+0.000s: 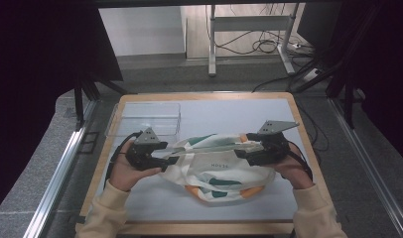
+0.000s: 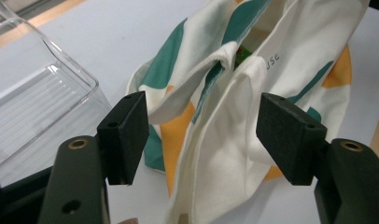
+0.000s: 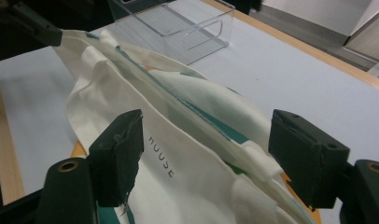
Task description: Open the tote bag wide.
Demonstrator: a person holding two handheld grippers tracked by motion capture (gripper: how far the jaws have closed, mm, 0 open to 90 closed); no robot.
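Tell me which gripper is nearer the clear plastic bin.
Left. The left gripper sits just in front of the clear plastic bin; the right gripper is across the cloth bag, farther off.

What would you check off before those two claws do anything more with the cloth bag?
1. Left gripper jaws open, bag cloth between them, pads not pressing: ok.
2. Right gripper jaws open around the bag's top edge, no pinch: ok.
3. Bag lying wholly on the table, off its edges: ok.
4. Clear bin standing apart from the bag, behind the left gripper: ok.
5. What is inside the bag: something green shows at the mouth, otherwise cannot tell.
6. Both handles within the jaws' span: cannot tell.
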